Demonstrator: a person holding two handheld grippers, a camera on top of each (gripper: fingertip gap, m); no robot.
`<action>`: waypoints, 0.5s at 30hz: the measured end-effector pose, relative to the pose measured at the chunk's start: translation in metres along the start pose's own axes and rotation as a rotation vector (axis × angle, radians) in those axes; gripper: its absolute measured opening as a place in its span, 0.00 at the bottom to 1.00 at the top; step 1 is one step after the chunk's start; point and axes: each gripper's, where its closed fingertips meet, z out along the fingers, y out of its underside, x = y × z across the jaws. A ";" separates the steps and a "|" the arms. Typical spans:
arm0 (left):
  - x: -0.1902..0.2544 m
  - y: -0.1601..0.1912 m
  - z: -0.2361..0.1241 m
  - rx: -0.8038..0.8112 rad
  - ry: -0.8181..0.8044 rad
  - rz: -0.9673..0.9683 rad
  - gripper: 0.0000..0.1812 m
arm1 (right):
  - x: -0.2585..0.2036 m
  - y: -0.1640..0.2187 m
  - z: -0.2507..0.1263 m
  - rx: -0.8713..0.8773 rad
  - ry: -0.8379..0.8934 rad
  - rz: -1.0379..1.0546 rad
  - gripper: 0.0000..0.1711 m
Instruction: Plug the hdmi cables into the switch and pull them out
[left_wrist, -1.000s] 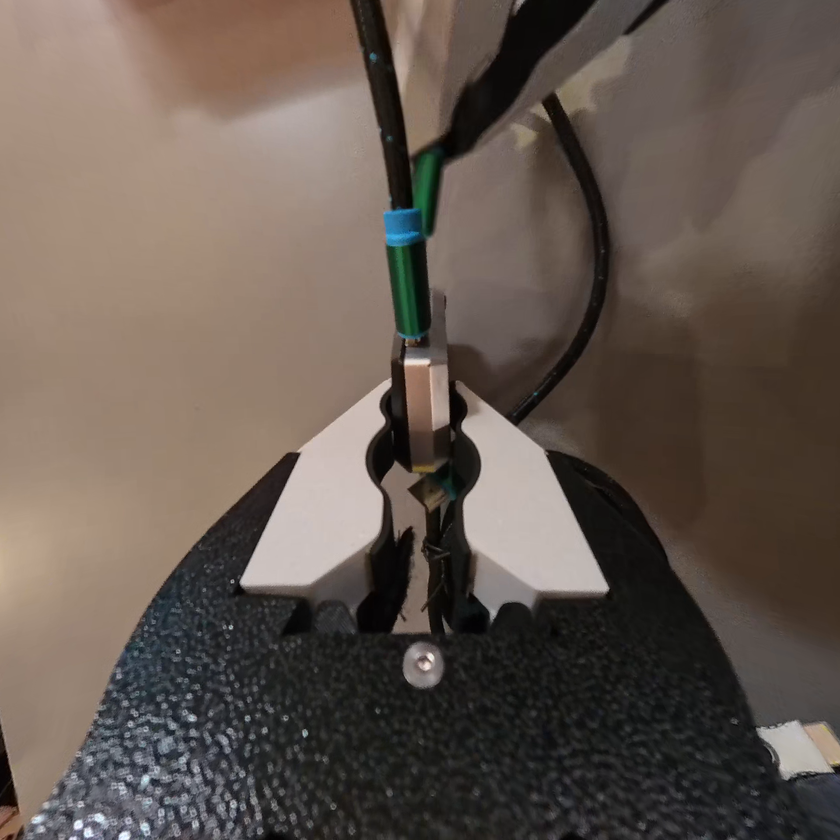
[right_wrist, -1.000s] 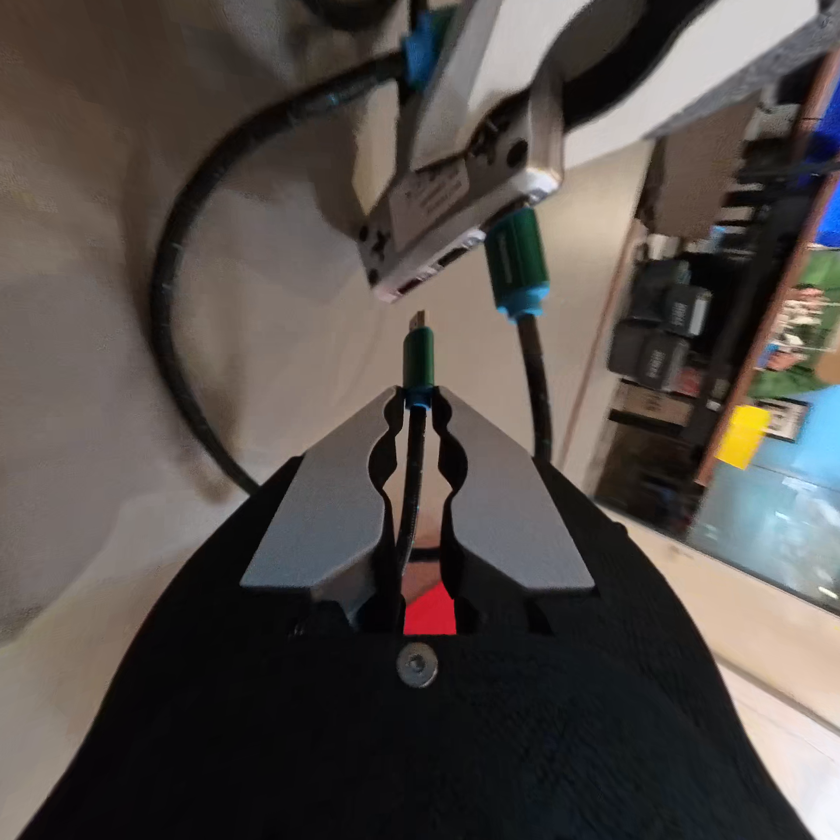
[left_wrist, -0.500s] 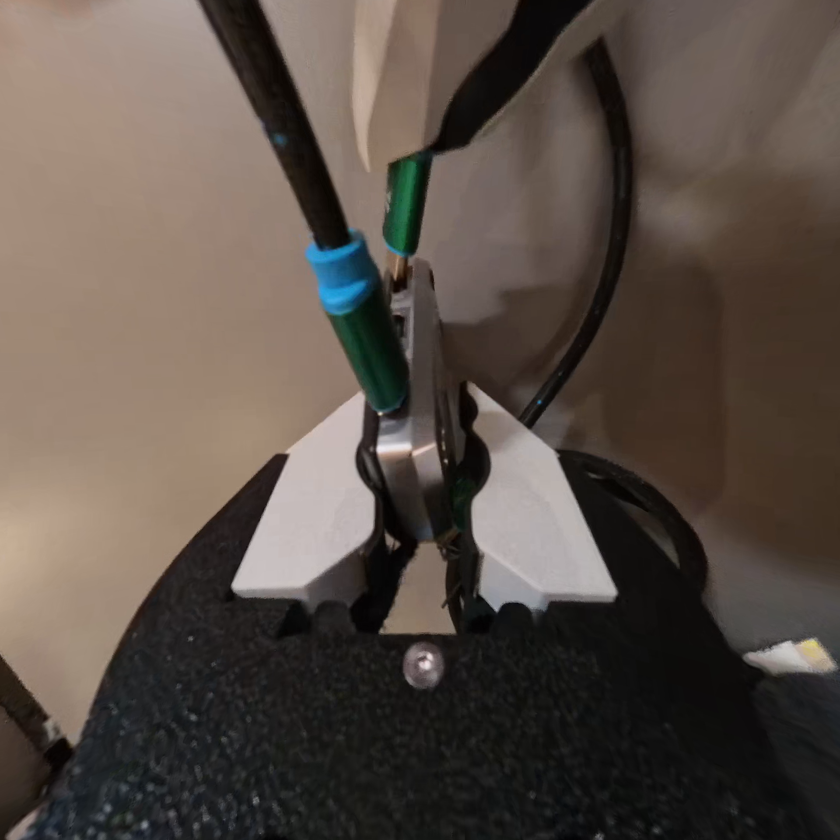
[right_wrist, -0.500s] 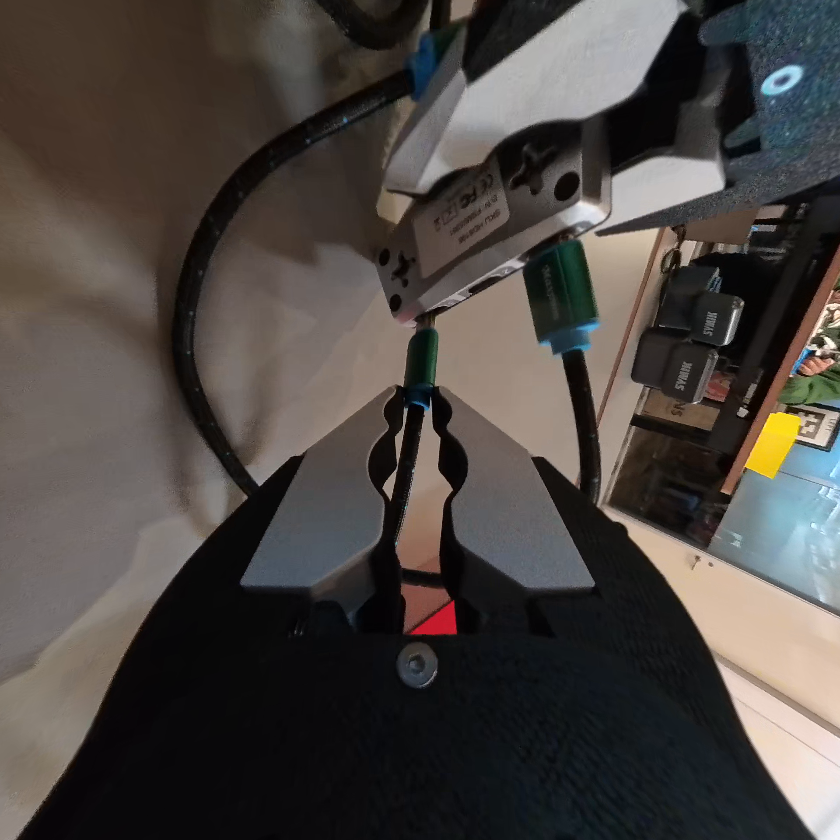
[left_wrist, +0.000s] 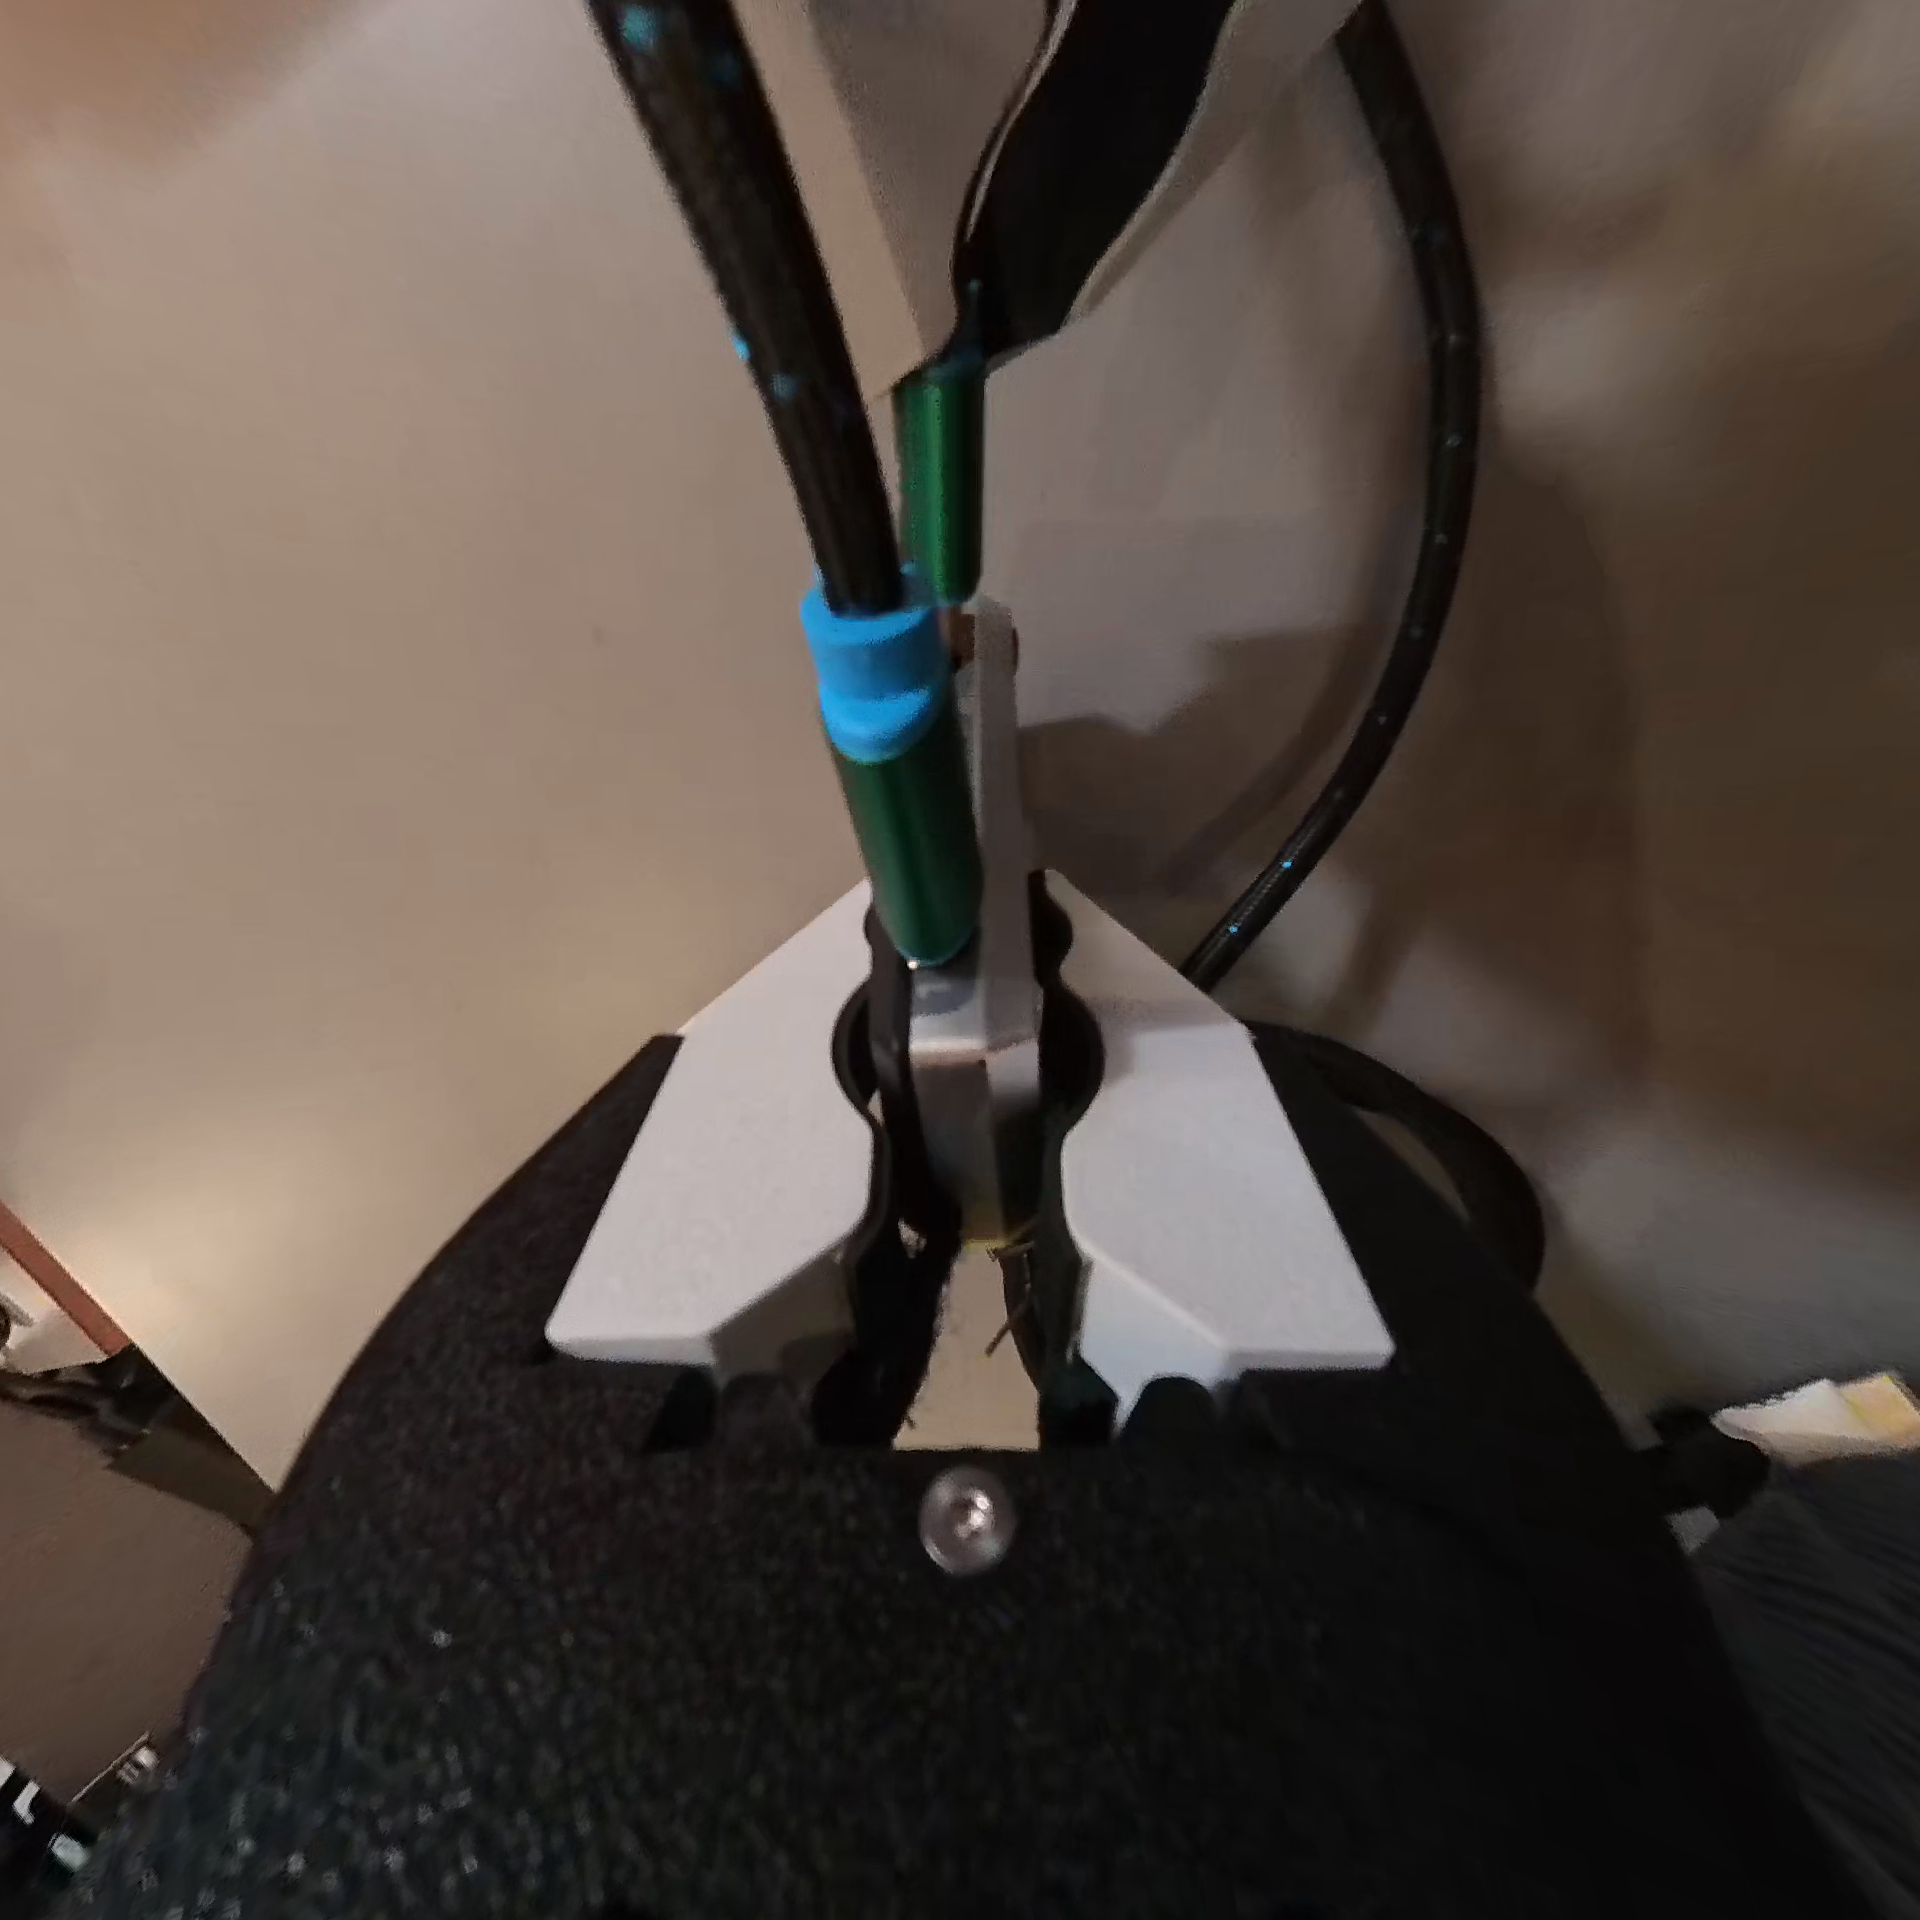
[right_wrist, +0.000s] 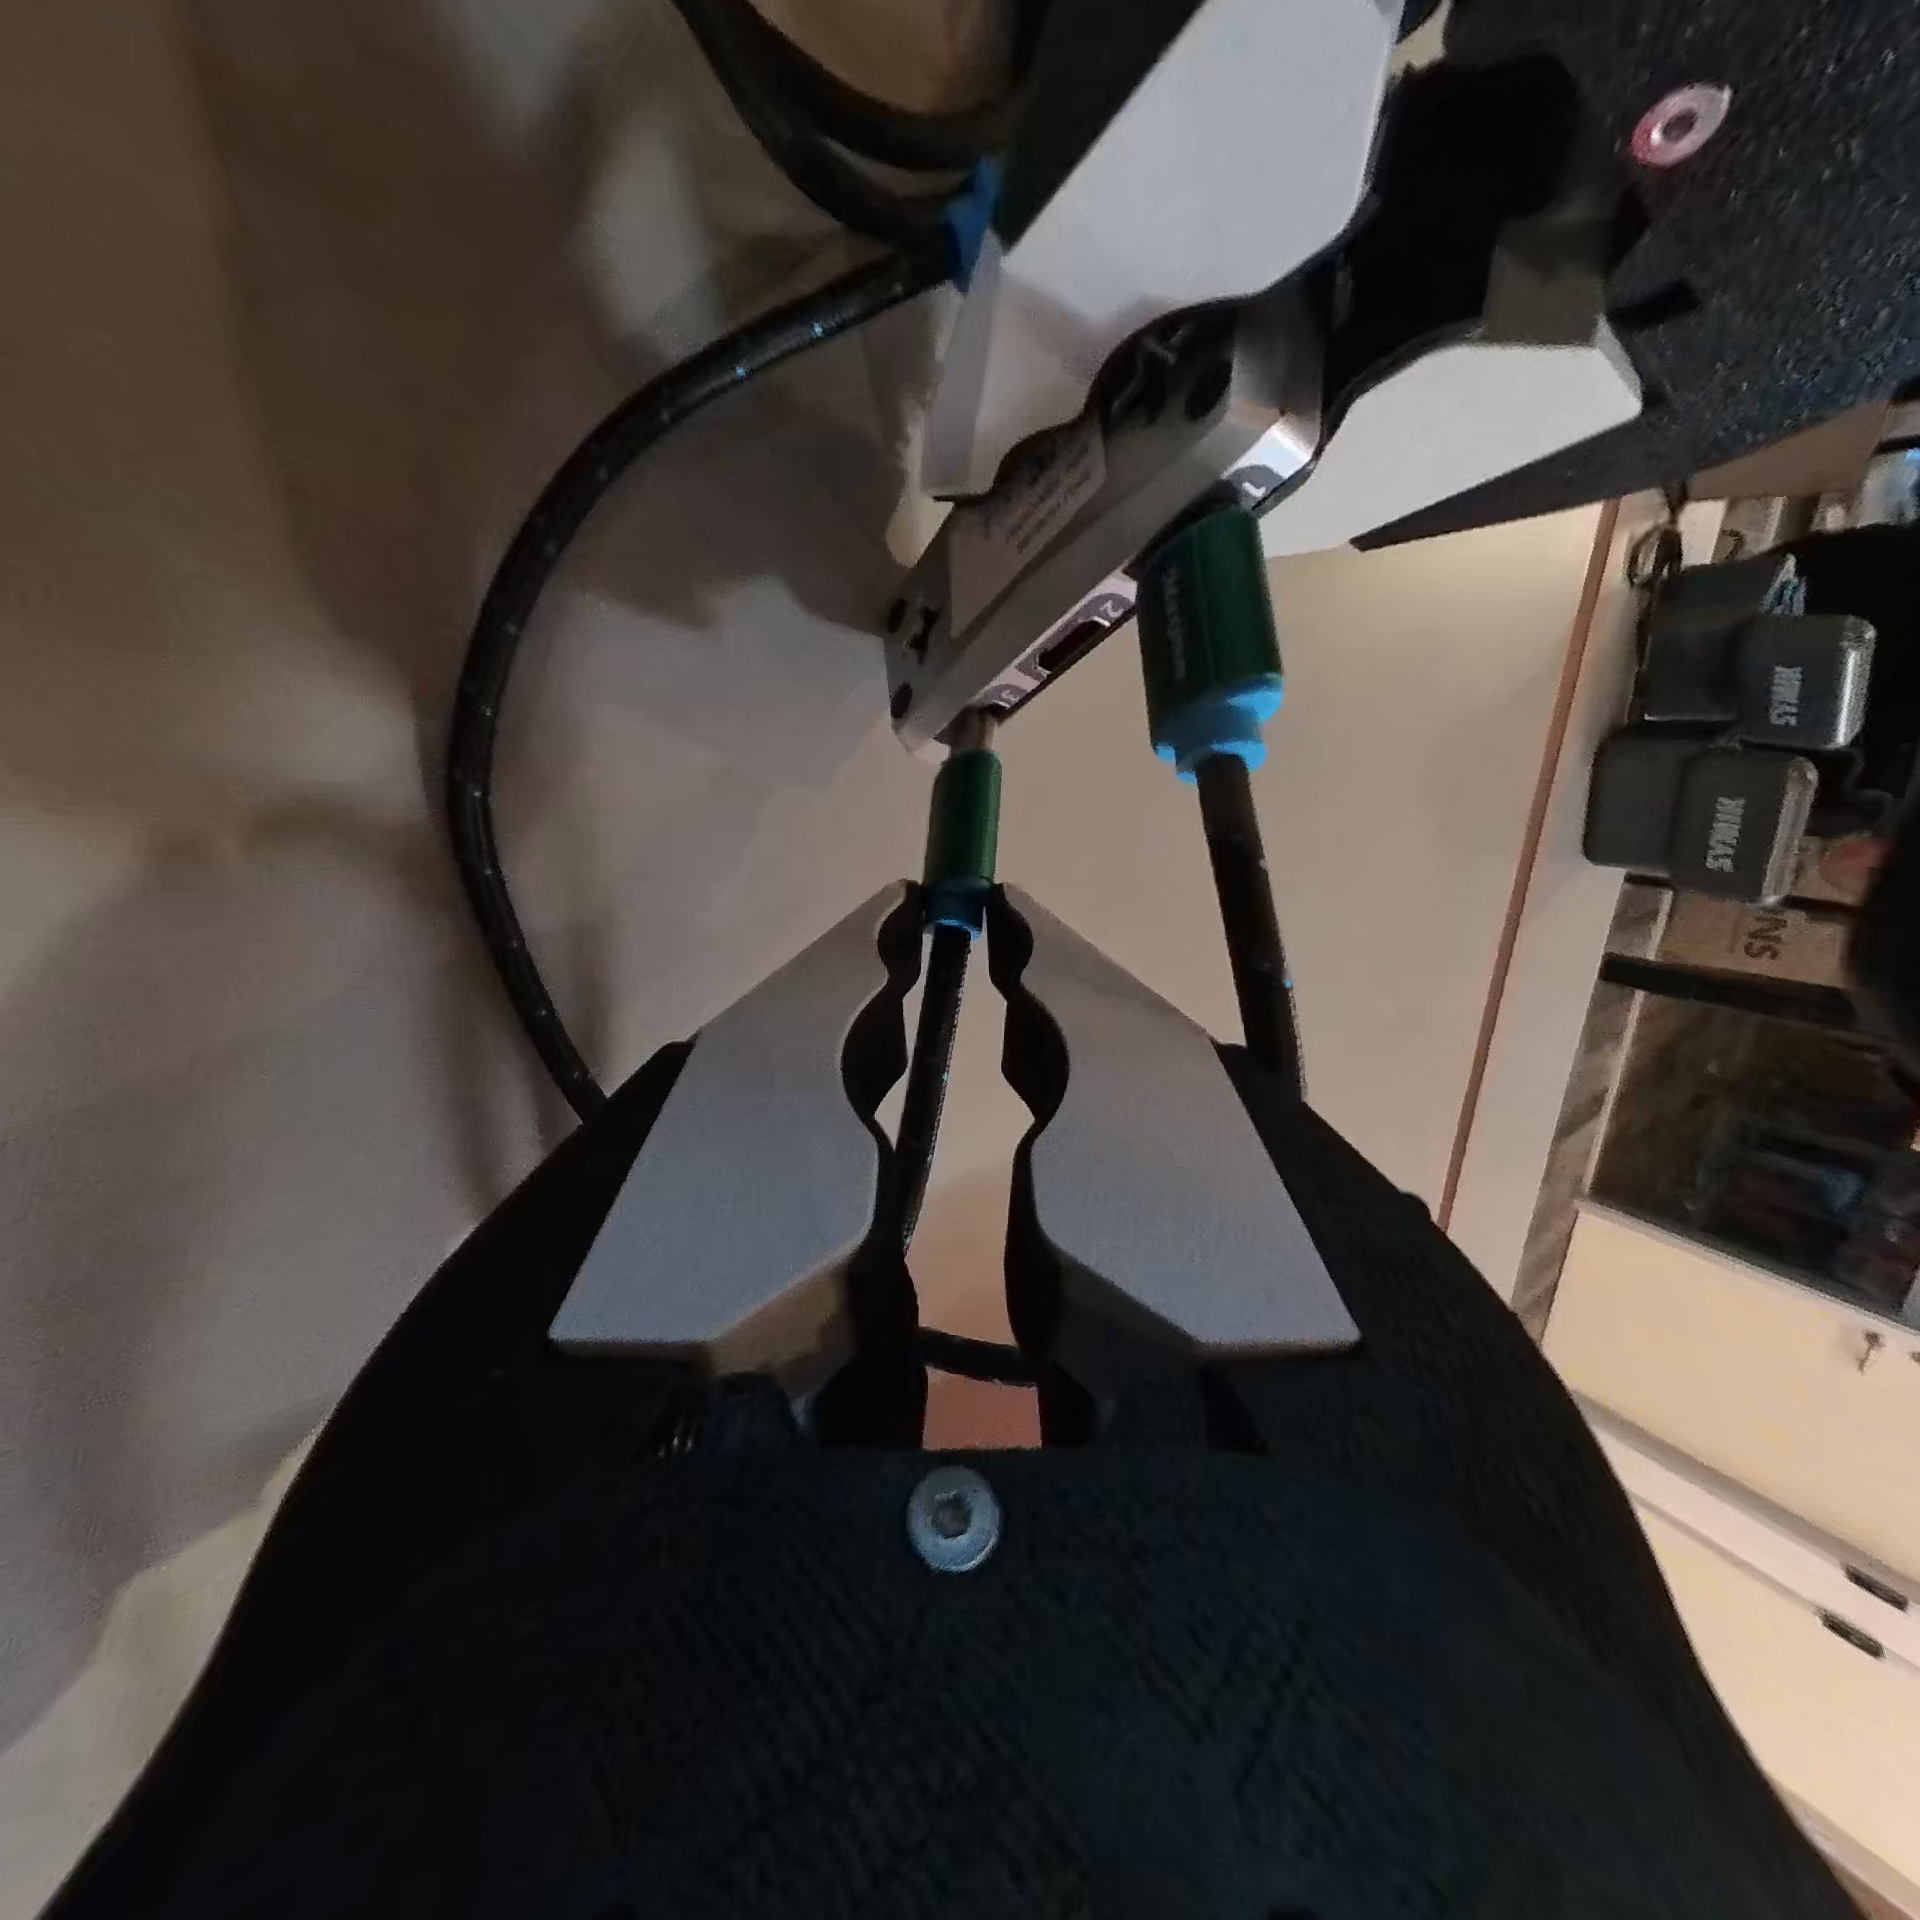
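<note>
My left gripper (left_wrist: 961, 904) is shut on the silver HDMI switch (left_wrist: 1000, 862), held edge-on. A green plug with a blue collar (left_wrist: 914, 821) sits in the switch. In the right wrist view my right gripper (right_wrist: 956, 899) is shut on the blue collar of a second green plug (right_wrist: 964, 816). Its metal tip is in an end port of the switch (right_wrist: 1081, 540). The first plug (right_wrist: 1205, 634) hangs from the port beside it. The left gripper's fingers (right_wrist: 1143, 208) clamp the switch from above. The second plug (left_wrist: 940, 488) shows under the right gripper's fingers (left_wrist: 883, 229).
Black braided cables loop to the right (left_wrist: 1444, 520) and left (right_wrist: 499, 727) over a beige cloth surface (right_wrist: 260, 623). Shelves with dark boxes (right_wrist: 1745, 727) and white cabinet fronts (right_wrist: 1766, 1558) stand to the right. A pale pad (left_wrist: 1818, 1413) lies at the right edge. Tip to tip, the grippers are about 8 cm apart.
My right gripper has moved the second plug up to the switch: its tip was apart from the port, and is now in it. The switch has come closer and tilted.
</note>
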 end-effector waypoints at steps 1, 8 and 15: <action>0.000 0.000 0.000 -0.002 -0.003 0.003 0.12 | 0.000 0.000 0.000 -0.009 0.004 -0.004 0.06; 0.000 0.000 0.000 -0.050 -0.038 0.024 0.12 | -0.002 -0.002 -0.001 -0.016 0.008 -0.019 0.06; 0.000 -0.001 0.000 -0.055 -0.042 0.026 0.12 | -0.002 -0.001 -0.001 0.022 -0.006 -0.011 0.06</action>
